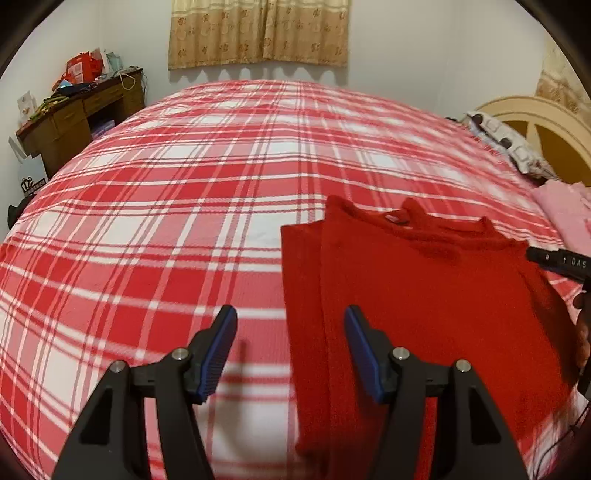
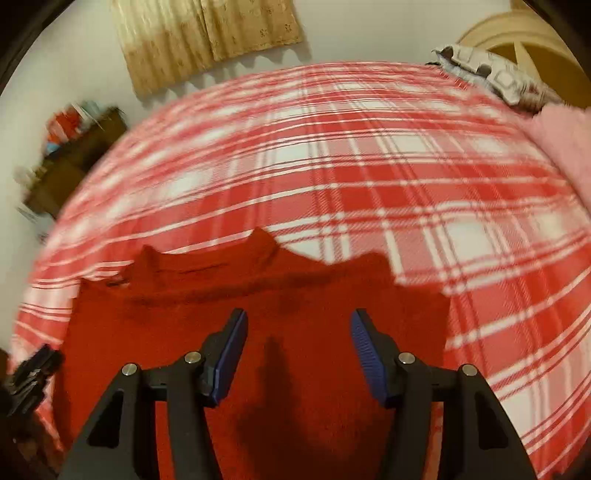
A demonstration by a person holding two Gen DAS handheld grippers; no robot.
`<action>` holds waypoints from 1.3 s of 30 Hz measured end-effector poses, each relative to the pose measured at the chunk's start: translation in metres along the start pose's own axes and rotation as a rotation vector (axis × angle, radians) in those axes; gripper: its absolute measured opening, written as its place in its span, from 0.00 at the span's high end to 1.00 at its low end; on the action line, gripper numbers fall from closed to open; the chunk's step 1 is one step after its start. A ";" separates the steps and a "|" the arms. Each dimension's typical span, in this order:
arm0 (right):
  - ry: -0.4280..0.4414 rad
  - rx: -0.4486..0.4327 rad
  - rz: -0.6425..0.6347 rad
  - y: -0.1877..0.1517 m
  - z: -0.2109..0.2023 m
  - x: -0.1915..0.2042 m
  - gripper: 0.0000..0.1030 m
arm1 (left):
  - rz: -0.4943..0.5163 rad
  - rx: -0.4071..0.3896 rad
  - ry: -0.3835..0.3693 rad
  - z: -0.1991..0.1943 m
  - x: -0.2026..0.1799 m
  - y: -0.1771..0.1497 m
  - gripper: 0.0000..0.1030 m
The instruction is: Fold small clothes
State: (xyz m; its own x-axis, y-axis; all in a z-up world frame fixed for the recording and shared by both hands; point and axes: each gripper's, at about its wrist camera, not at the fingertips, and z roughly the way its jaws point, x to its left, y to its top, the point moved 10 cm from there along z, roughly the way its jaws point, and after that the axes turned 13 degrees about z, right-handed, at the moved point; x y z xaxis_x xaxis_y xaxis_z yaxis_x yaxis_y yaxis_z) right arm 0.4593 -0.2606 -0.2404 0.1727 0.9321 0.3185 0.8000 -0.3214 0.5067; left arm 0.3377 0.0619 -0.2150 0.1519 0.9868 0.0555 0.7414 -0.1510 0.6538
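Red garment [image 1: 424, 295] lies flat, partly folded, on plaid bed [image 1: 166, 221]; L claw [image 1: 290, 321] spread, empty, over its left edge; R claw [image 2: 299, 325] spread, empty, above garment.

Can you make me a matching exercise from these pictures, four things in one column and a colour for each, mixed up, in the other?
Things:
1. garment
2. bedspread
3. curtain
4. desk

Colours:
A. brown
B. red and white plaid
C. plain red
D. beige with a floral print

Pairs: 1-C, 2-B, 3-D, 4-A
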 end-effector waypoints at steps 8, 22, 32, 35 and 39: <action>0.059 -0.038 0.033 -0.055 -0.062 -0.042 0.43 | 0.053 -0.008 -0.073 -0.021 -0.023 -0.033 0.39; 0.095 0.010 0.076 -0.110 -0.081 -0.080 0.91 | 0.062 -0.014 -0.083 -0.023 -0.033 -0.047 0.42; 0.053 0.013 -0.005 -0.127 -0.086 -0.082 0.95 | 0.091 -0.020 -0.126 -0.028 -0.045 -0.057 0.64; 0.069 0.022 -0.038 -0.129 -0.086 -0.072 0.95 | 0.099 -0.026 -0.122 -0.031 -0.046 -0.058 0.64; 0.029 0.034 -0.080 -0.142 -0.084 -0.074 0.96 | 0.037 -0.002 -0.177 -0.026 -0.040 -0.061 0.64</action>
State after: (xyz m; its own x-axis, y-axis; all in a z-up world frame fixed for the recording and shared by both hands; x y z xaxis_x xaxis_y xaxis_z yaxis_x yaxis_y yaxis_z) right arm 0.2849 -0.2981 -0.2687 0.0911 0.9492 0.3013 0.8299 -0.2396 0.5038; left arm 0.2693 0.0331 -0.2377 0.2921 0.9549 -0.0537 0.7316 -0.1869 0.6556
